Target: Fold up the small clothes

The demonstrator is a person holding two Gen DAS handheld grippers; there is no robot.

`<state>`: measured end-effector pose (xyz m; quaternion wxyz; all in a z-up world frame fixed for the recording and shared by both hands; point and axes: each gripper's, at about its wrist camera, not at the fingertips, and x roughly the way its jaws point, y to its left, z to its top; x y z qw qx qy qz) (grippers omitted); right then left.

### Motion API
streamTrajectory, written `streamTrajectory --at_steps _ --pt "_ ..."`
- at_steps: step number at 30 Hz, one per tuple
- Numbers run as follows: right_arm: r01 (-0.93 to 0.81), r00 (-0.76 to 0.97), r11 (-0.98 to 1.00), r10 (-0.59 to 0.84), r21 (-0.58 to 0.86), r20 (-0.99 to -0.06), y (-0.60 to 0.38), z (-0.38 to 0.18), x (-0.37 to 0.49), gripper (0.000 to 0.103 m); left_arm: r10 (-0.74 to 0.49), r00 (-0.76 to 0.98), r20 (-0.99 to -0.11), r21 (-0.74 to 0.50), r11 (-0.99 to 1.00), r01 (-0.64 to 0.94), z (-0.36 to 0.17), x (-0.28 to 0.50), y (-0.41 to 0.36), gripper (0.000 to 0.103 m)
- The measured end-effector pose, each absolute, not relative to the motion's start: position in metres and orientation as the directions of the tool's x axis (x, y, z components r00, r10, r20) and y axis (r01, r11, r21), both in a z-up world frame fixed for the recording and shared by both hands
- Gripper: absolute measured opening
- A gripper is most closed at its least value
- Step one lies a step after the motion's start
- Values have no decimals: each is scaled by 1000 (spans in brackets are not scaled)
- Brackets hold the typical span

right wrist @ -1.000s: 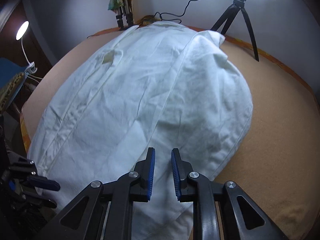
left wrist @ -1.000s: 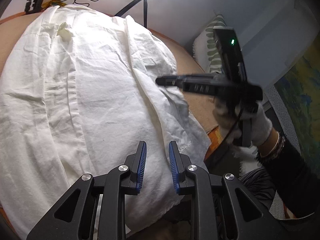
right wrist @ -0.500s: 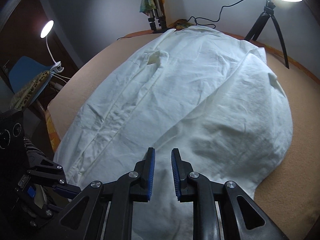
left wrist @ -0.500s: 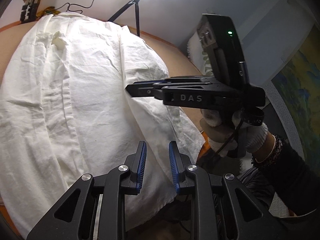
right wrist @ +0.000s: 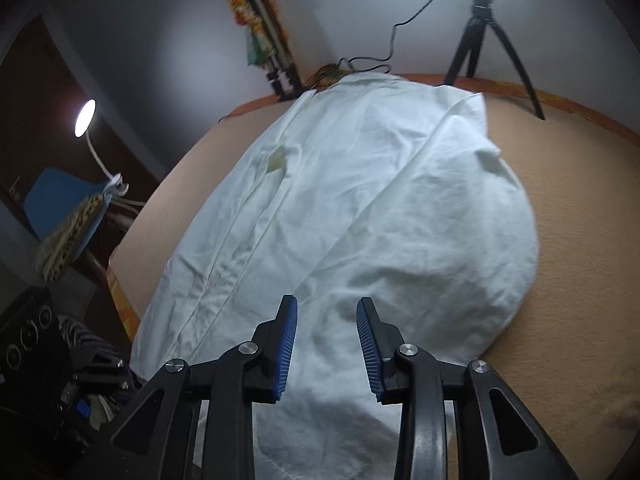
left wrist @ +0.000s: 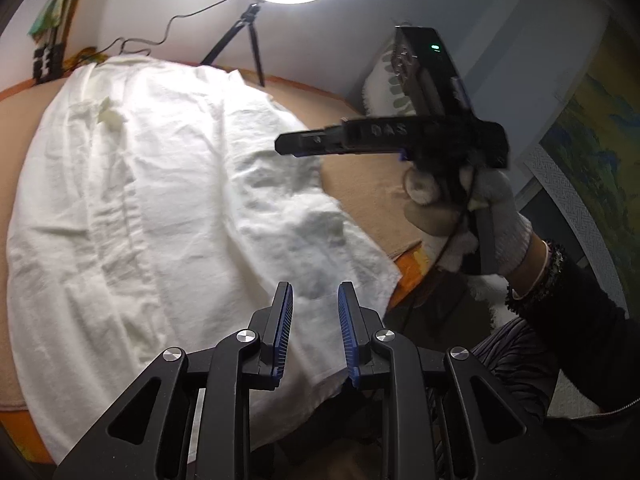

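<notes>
A white shirt (left wrist: 168,208) lies spread on the tan table (left wrist: 360,184), collar end far, hem hanging over the near edge; it also shows in the right wrist view (right wrist: 360,208). My left gripper (left wrist: 314,300) is open and empty, hovering over the shirt's near right hem. My right gripper (right wrist: 326,308) is open and empty above the shirt's near part. In the left wrist view the right gripper (left wrist: 288,145) is held in a white-gloved hand (left wrist: 492,216) above the shirt's right edge, seen side-on.
A ring light on a tripod (left wrist: 252,40) stands at the table's far edge, its cable trailing left. A desk lamp (right wrist: 86,114) and a blue chair (right wrist: 60,200) are off the table's left side. A patterned cushion (left wrist: 384,88) sits at the right.
My right gripper's jaws have opened wider and it has pulled back to the right, off the middle of the shirt. The left gripper has barely moved. The shirt lies as before.
</notes>
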<state>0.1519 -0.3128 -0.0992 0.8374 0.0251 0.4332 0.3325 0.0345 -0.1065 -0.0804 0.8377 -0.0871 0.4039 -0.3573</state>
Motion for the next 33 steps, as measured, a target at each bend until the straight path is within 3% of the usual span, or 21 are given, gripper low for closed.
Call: streamTrajectory --at_steps 3,8,13,16,20,26,31,33 --pt "-454 509 857 474 244 -718 -330 -95 168 34 -674 409 -616 -388 711 587 -75 35 -125 22" --pt "-254 534 928 370 273 -760 -367 -117 211 39 -617 389 -684 -364 750 552 -97 54 -134 22" --pt "-239 516 945 318 223 -796 -365 -137 233 39 -567 371 -735 -349 786 511 -124 56 -125 22" --pt "-230 531 965 233 127 -815 -360 -145 241 36 -574 384 -723 -341 780 525 -126 48 -120 22" --pt "-188 554 977 192 103 -810 -370 -146 246 33 -566 395 -724 -328 785 525 -125 40 -117 22" --pt "-208 549 953 299 219 -780 -389 -128 227 34 -554 435 -710 -361 817 450 -123 34 -94 22" --pt "-292 493 909 411 299 -767 -392 -127 184 37 -567 457 -685 -293 790 539 -106 18 -119 23" --pt "-316 457 886 456 339 -764 -393 -132 166 37 -572 450 -686 -258 769 584 -103 13 -134 40"
